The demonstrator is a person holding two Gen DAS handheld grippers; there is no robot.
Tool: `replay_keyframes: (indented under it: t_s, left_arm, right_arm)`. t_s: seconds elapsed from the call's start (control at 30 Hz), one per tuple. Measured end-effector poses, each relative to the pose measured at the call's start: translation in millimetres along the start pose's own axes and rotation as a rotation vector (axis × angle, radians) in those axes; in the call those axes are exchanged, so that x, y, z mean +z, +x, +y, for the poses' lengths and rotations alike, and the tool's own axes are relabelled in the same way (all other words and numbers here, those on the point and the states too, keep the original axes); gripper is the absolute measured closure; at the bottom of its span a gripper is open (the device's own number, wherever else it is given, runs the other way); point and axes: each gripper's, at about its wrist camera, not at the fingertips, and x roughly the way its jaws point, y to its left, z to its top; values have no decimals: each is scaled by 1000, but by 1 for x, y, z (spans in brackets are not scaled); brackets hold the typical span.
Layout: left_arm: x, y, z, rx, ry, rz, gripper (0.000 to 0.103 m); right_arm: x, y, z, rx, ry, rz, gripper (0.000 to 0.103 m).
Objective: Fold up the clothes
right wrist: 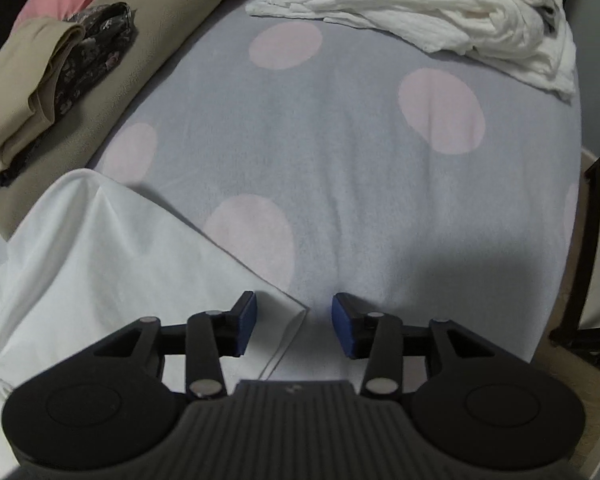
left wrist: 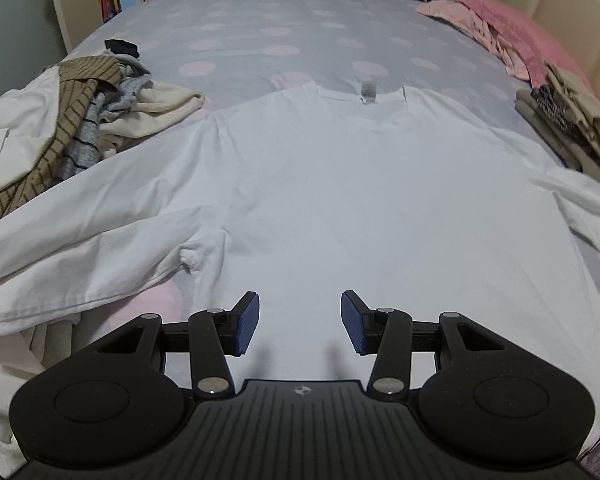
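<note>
In the left wrist view, the left tongs (left wrist: 300,322) are held apart and empty above a white T-shirt (left wrist: 320,200) spread flat on the dotted bed (left wrist: 240,32), while in the right wrist view the right tongs (right wrist: 294,324) are seen apart, unclamped, over the shirt's sleeve edge (right wrist: 284,320).

I see 1 shirt (left wrist: 320,184) spread flat mid-bed (left wrist: 260,32); 1 clothes heap (left wrist: 80,120) left, folded stack (left wrist: 568,124) right, pillows (left wrist: 512,28) behind.
</note>
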Motion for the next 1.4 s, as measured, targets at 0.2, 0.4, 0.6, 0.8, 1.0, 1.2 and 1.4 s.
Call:
replay_keyframes:
  t_s: [0.2,0.4,0.6,0.8,1.0,1.2,1.4]
  left_arm:
    - [2,4,-7,-1,21,2,60]
    - [6,-1,-8,-13,12,-21,60]
    - [10,-8,-9,-46,-3,-44,60]
    - [16,-23,-16,-91,1,-94,60]
    - [18,-38,-22,-126,6,-140,60]
    - [23,-48,-25,-183,0,-186,60]
    - [23,-55,-37,-299,39,-221,59]
  right_arm:
    - [0,-6,11,7,-10,-21,96]
    - [5,-44,23,76,-49,-147,97]
    - [-1,-101,64,236,-161,-270,97]
    - [-30,-145,127,395,-312,-288,97]
    - [-79,-189,203,545,-503,-307,97]
    - [-134,-205,274,705,-664,-182,95]
    - [-197,-202,329,775,-840,-41,95]
